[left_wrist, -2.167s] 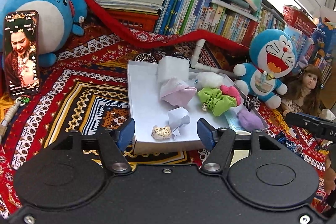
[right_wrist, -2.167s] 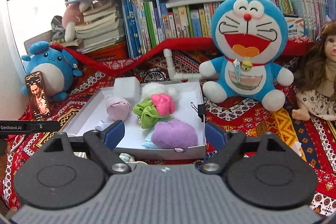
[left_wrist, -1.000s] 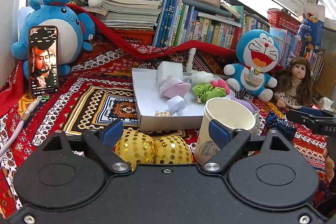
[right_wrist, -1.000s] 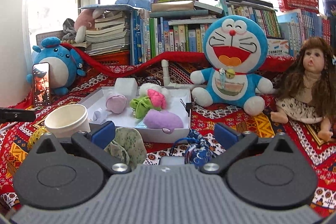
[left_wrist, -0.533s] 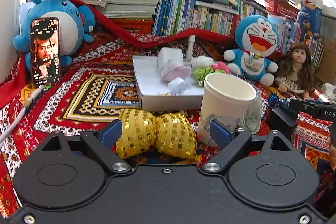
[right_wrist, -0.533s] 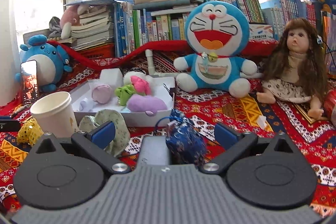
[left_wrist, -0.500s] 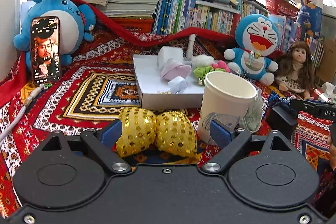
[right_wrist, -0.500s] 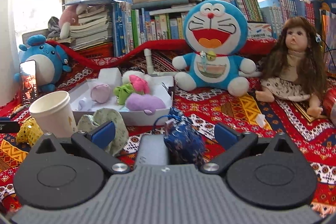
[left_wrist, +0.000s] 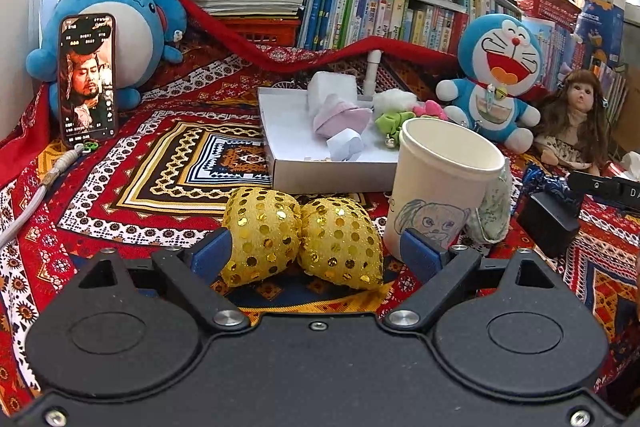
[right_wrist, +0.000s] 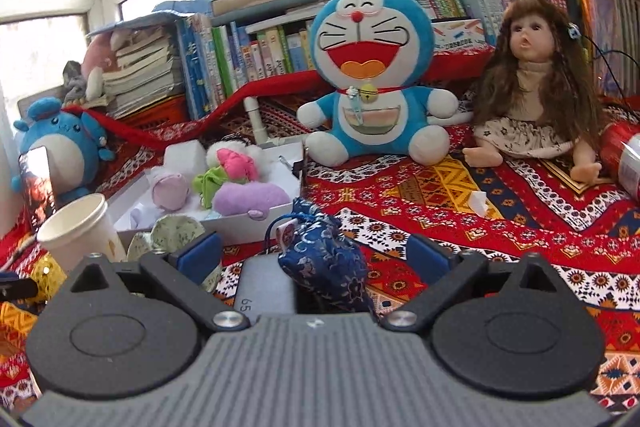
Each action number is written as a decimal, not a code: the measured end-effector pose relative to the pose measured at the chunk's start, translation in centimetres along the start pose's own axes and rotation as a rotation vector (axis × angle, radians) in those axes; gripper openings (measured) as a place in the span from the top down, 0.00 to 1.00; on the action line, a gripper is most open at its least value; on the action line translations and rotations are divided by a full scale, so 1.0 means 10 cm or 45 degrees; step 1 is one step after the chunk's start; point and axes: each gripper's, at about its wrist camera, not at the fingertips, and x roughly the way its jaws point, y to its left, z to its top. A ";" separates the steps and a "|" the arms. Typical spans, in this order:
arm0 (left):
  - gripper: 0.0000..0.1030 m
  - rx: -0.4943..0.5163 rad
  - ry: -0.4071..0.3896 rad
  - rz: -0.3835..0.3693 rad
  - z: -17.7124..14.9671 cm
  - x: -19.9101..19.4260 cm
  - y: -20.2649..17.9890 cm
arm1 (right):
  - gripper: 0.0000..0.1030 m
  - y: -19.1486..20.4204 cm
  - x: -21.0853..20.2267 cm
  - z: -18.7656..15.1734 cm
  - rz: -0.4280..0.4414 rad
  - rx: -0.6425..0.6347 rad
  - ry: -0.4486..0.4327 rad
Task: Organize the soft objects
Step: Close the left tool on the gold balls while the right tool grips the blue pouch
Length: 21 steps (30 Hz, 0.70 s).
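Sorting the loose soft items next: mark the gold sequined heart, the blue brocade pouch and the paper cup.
gold sequined heart [left_wrist: 302,241]: left wrist view, on the seam between its two lobes.
blue brocade pouch [right_wrist: 326,263]: right wrist view, on its patterned body.
paper cup [left_wrist: 436,195]: left wrist view, on its outer wall.

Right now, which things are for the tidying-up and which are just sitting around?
For tidying: gold sequin pouch, blue drawstring pouch, green floral pouch, white box of soft bits.

Just around: paper cup, phone, books, Doraemon plush, doll.
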 end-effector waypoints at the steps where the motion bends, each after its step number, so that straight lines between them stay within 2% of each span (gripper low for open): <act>1: 0.12 -0.007 0.004 0.000 0.00 0.02 0.00 | 0.08 -0.01 0.01 0.00 -0.020 0.009 -0.002; 6: 0.12 0.009 0.022 0.002 -0.01 0.10 -0.02 | 0.18 -0.09 0.05 0.00 -0.064 0.052 0.030; 11: 0.12 0.014 0.020 0.021 -0.01 0.16 -0.04 | 0.19 -0.09 0.06 -0.02 -0.076 0.050 0.037; 21: 0.12 0.018 0.019 0.054 0.00 0.27 -0.05 | 0.33 -0.14 0.21 -0.02 -0.049 0.168 0.131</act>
